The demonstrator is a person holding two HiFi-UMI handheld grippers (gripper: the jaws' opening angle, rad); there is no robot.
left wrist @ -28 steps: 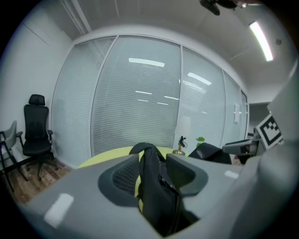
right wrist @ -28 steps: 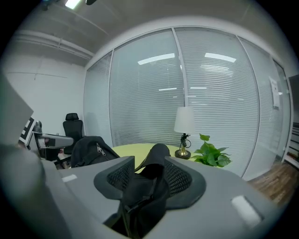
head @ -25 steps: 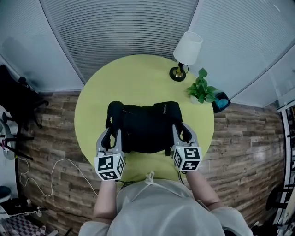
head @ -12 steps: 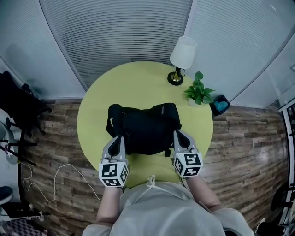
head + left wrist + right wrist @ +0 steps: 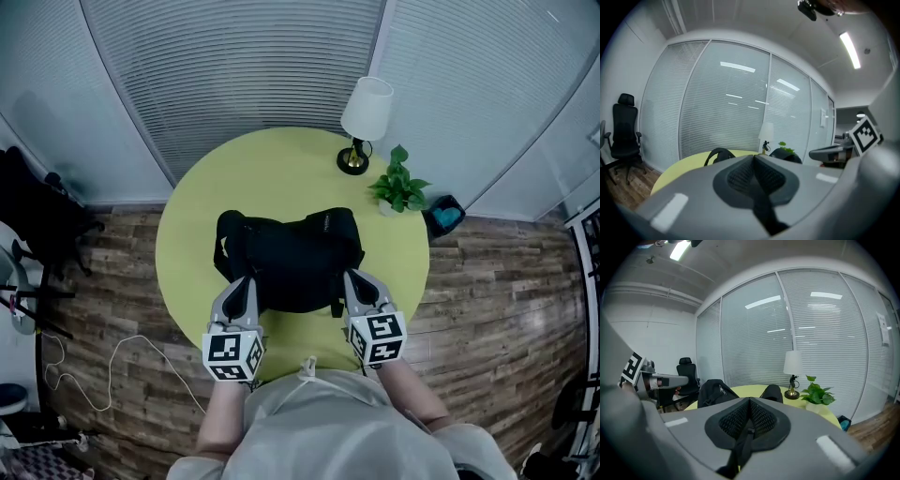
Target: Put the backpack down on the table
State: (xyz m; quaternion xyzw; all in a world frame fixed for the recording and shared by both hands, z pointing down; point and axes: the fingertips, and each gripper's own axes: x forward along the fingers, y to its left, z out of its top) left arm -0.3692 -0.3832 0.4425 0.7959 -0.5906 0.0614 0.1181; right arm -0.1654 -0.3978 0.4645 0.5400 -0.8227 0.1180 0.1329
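Note:
The black backpack [image 5: 291, 258] lies flat on the round yellow-green table [image 5: 281, 164], straps toward its left side. My left gripper [image 5: 246, 281] sits at the bag's near left corner, and my right gripper [image 5: 352, 278] at its near right corner. Both are shut, with nothing between the pads. In the left gripper view the closed left gripper [image 5: 753, 157] points over the table, and the backpack [image 5: 718, 153] shows just beyond it. In the right gripper view the closed right gripper [image 5: 749, 400] likewise has the backpack [image 5: 714, 391] ahead of it.
A white-shaded lamp [image 5: 364, 111] and a potted plant [image 5: 397, 189] stand at the table's far right edge. A blue item [image 5: 444, 217] sits on the wood floor beyond them. A black office chair [image 5: 37, 202] is at the left, and a white cable [image 5: 98, 370] lies on the floor.
Both grippers have drawn back toward the person from the backpack's sides, and their jaws have closed empty. The backpack stays lying on the table.

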